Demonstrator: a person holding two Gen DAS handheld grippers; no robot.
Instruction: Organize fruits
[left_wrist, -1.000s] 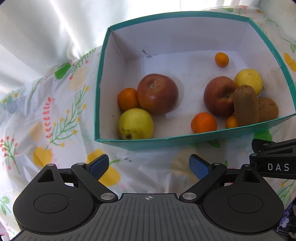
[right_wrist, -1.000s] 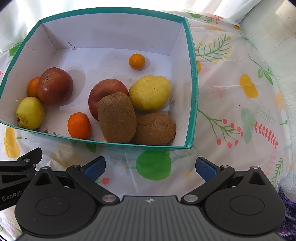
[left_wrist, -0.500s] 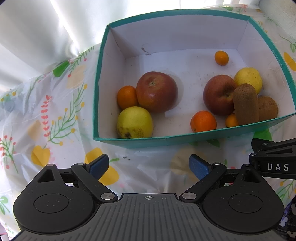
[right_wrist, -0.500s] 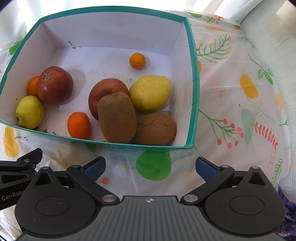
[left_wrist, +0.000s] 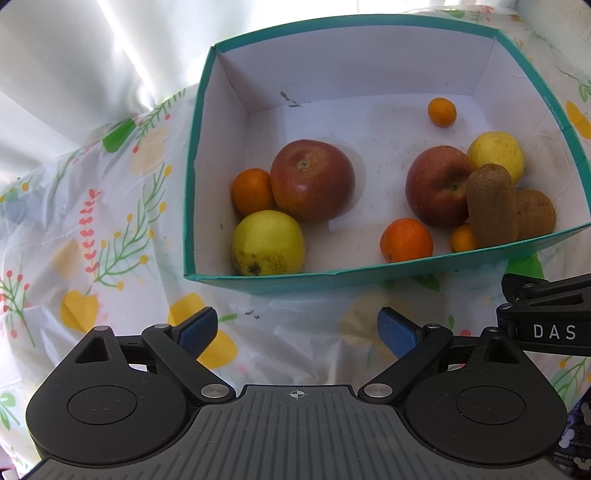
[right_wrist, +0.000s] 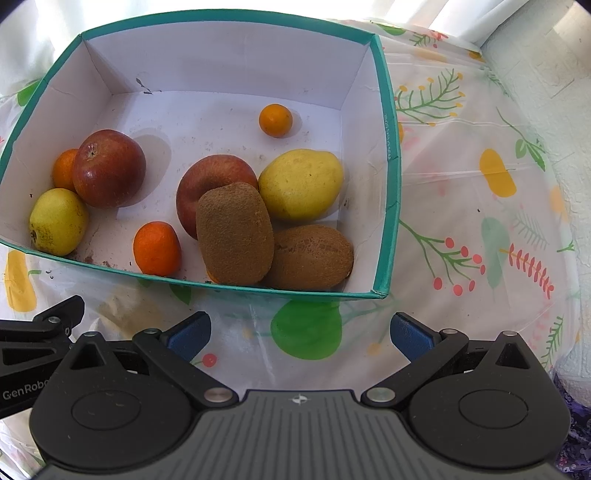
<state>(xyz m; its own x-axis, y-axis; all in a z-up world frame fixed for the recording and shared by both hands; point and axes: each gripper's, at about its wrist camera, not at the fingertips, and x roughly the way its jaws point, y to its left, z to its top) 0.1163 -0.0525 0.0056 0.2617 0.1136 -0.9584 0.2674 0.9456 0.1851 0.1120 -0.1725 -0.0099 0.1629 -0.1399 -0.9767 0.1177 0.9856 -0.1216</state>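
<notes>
— What covers the tabletop?
— A glossy white tablecloth (left_wrist: 122, 236) printed with green sprigs, red berries and yellow leaves.
— And around the tablecloth?
— Pale curtains (left_wrist: 74, 74) hang behind it; a rough white wall (right_wrist: 546, 55) stands at its right edge.

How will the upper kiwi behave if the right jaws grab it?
The upper kiwi is propped on the lower kiwi and a red apple, so it will probably shift or roll when nudged. Its fuzzy skin should grip well. Likely soft, so squeeze gently.
</notes>
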